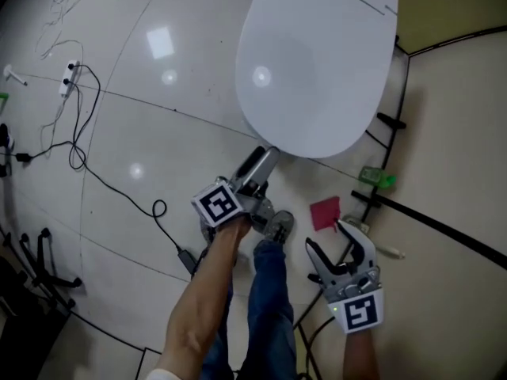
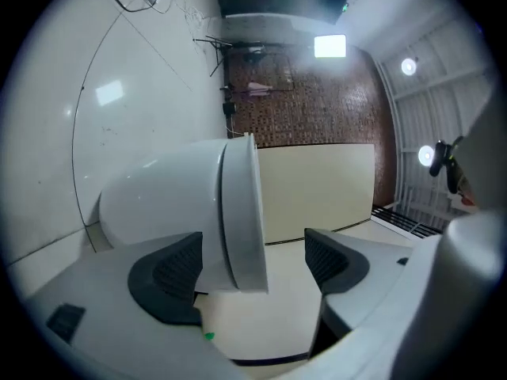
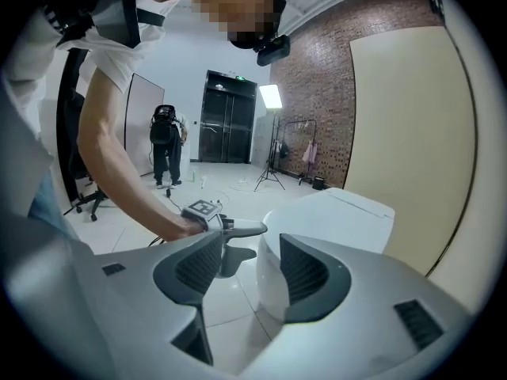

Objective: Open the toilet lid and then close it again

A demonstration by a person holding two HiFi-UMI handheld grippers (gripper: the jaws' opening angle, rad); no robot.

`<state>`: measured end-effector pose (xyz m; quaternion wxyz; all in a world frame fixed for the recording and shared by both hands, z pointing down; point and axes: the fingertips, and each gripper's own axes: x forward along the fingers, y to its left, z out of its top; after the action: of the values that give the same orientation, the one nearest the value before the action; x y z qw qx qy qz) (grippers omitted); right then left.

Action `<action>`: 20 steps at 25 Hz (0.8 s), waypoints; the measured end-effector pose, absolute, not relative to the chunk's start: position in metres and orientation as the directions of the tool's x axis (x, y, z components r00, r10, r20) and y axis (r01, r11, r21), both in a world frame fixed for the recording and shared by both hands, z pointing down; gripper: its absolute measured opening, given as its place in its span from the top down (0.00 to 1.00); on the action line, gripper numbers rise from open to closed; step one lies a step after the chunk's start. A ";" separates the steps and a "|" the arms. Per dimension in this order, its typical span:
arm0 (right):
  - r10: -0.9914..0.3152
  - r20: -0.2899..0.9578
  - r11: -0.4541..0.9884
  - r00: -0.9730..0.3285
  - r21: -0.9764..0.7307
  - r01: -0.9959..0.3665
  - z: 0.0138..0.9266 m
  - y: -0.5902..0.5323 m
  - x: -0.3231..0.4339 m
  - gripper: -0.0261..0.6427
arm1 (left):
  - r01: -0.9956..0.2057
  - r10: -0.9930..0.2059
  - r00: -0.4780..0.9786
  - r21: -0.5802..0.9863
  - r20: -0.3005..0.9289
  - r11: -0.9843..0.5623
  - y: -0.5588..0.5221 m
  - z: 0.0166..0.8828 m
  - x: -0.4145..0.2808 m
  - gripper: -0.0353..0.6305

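Lid (image 1: 317,62) down on bowl (image 2: 150,204). L claw (image 1: 263,158): jaws apart, straddling lid front edge, no clamp. R claw (image 1: 337,245): apart, empty. Status, judged: either not started or cycle complete; indeterminate.

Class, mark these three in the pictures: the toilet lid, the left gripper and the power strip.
Toilet lid (image 1: 317,62): head view, middle of its top.
Left gripper (image 1: 264,157): head view, between its fingertips.
Power strip (image 1: 70,77): head view, its white body.
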<state>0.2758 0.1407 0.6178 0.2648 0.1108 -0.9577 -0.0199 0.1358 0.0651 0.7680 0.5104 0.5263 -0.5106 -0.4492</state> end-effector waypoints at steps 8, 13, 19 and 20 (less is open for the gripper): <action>-0.213 0.508 0.975 -0.835 0.055 -0.215 0.627 0.137 0.300 0.62 | -0.103 -0.992 0.037 0.988 0.120 0.115 0.056 0.783 0.132 0.35; -0.233 0.480 0.968 -0.846 0.029 -0.251 0.621 0.130 0.306 0.62 | -0.160 -0.980 0.007 0.967 0.200 0.196 0.049 0.773 0.133 0.35; -0.222 0.474 0.968 -0.852 0.006 -0.249 0.622 0.128 0.307 0.62 | -0.127 -0.976 -0.038 0.968 0.212 0.216 0.048 0.762 0.135 0.35; -0.219 0.473 0.969 -0.853 0.002 -0.248 0.622 0.128 0.306 0.62 | -0.112 -0.976 -0.042 0.969 0.215 0.219 0.049 0.761 0.134 0.35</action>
<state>0.3062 0.1282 0.6221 0.2420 0.1214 -0.9622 0.0293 0.1341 0.0486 0.7612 0.5144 0.4630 -0.5872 -0.4198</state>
